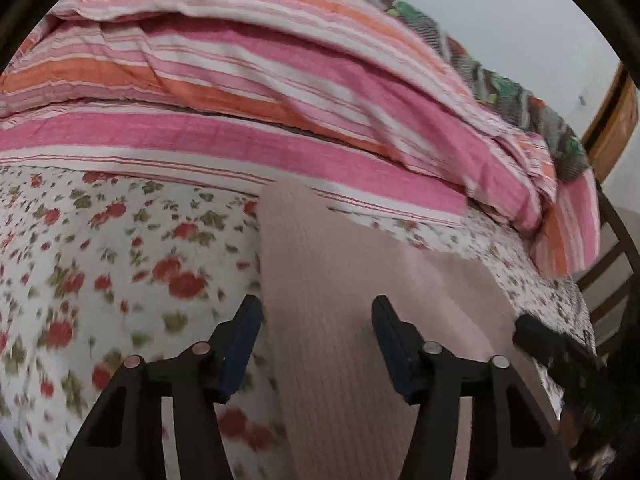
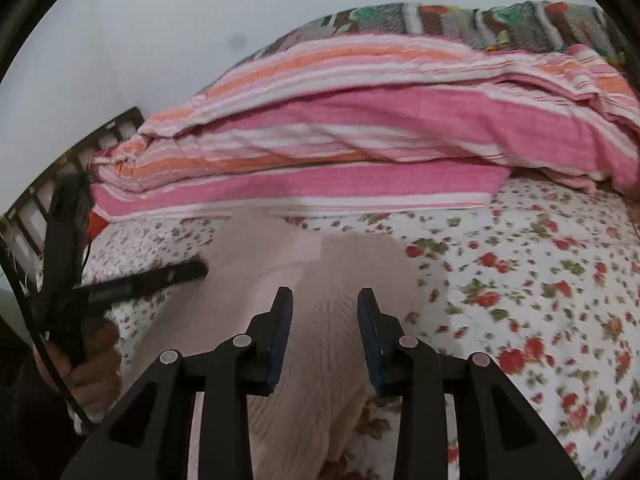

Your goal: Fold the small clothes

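A pale pink ribbed knit garment (image 1: 340, 320) lies flat on the floral bedsheet (image 1: 100, 260). It also shows in the right wrist view (image 2: 320, 264). My left gripper (image 1: 316, 308) is open, its jaws apart above the garment's left part, holding nothing. My right gripper (image 2: 325, 300) is open above the garment's near end, holding nothing. The right gripper's finger shows in the left wrist view (image 1: 536, 336) at the garment's right edge. The left gripper shows in the right wrist view (image 2: 160, 276) at the garment's left edge.
A folded pink, orange and white striped blanket (image 1: 260, 92) lies across the bed behind the garment, also in the right wrist view (image 2: 340, 148). A patterned pillow (image 2: 480, 20) sits behind it. A wooden bed frame (image 1: 612, 120) and dark rails (image 2: 60, 176) bound the bed's sides.
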`<move>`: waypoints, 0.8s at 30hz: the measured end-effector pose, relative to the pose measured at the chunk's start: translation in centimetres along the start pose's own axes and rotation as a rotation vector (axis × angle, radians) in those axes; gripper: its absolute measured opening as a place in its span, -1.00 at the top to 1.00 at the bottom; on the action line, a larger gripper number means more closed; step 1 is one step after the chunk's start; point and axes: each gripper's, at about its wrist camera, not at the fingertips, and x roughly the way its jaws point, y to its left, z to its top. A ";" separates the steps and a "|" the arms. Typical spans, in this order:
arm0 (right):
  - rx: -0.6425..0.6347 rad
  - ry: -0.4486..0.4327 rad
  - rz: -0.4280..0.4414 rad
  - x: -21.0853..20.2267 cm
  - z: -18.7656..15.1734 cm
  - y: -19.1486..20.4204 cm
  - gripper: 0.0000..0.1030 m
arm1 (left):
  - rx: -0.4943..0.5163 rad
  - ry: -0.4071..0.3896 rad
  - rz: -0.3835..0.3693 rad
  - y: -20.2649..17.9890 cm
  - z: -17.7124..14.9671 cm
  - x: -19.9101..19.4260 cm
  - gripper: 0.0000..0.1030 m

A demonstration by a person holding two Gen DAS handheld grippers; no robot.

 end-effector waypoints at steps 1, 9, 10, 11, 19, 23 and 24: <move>-0.011 0.016 -0.017 0.6 -0.3 0.0 0.36 | -0.007 0.007 0.002 0.2 0.2 0.5 -0.01; -0.036 0.073 -0.072 2.5 -1.5 -0.4 0.38 | -0.069 0.048 -0.058 1.6 1.5 4.3 0.47; -0.046 0.071 -0.081 2.5 -1.5 -0.2 0.38 | -0.051 0.029 -0.057 1.2 1.5 4.2 0.58; -0.057 0.071 -0.086 2.6 -1.5 -0.1 0.38 | -0.029 0.014 -0.053 0.8 1.6 4.0 0.59; -0.027 0.066 -0.035 2.5 -0.6 -0.9 0.36 | 0.009 -0.031 0.007 0.4 1.8 2.6 0.29; 0.000 -0.013 -0.017 1.4 1.0 -1.5 0.37 | 0.082 -0.073 0.012 -1.1 1.5 1.0 0.27; 0.003 -0.024 -0.027 1.4 1.2 -1.6 0.37 | 0.113 -0.082 0.031 -1.8 1.2 0.6 0.26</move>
